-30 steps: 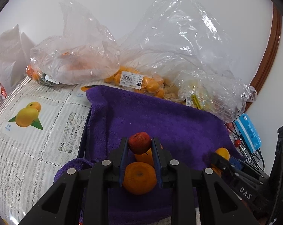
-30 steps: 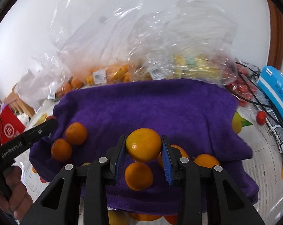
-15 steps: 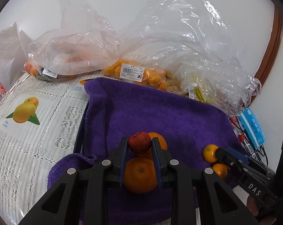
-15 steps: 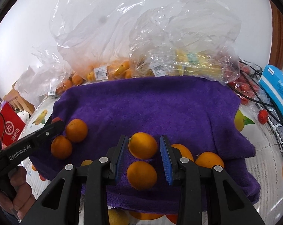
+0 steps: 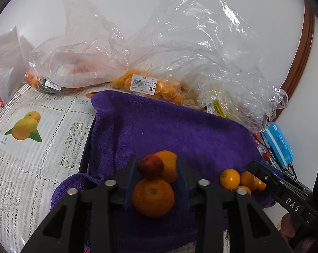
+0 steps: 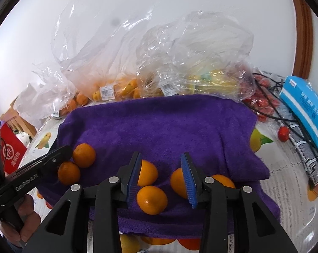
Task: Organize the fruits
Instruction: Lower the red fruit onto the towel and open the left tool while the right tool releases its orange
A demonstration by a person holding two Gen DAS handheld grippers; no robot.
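Left hand-held gripper (image 5: 155, 176) jaws opening, red fruit (image 5: 151, 166) loose between them; right hand-held gripper (image 6: 162, 177) opening, apart, nothing gripped, over oranges (image 6: 152, 199) on towel (image 6: 159, 126).

Small red fruit (image 5: 150, 166) atop two oranges (image 5: 152, 197) between the left jaws; one orange (image 6: 151, 199) lies loose between the right jaws.

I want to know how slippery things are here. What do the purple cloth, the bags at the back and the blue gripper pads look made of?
Purple cloth: looks like terry towel, matte and fuzzy with a soft pile. Bags: thin clear plastic film, glossy and crinkled, fruit showing through. Blue gripper pads: probably rubber or soft plastic, finely ribbed and matte.
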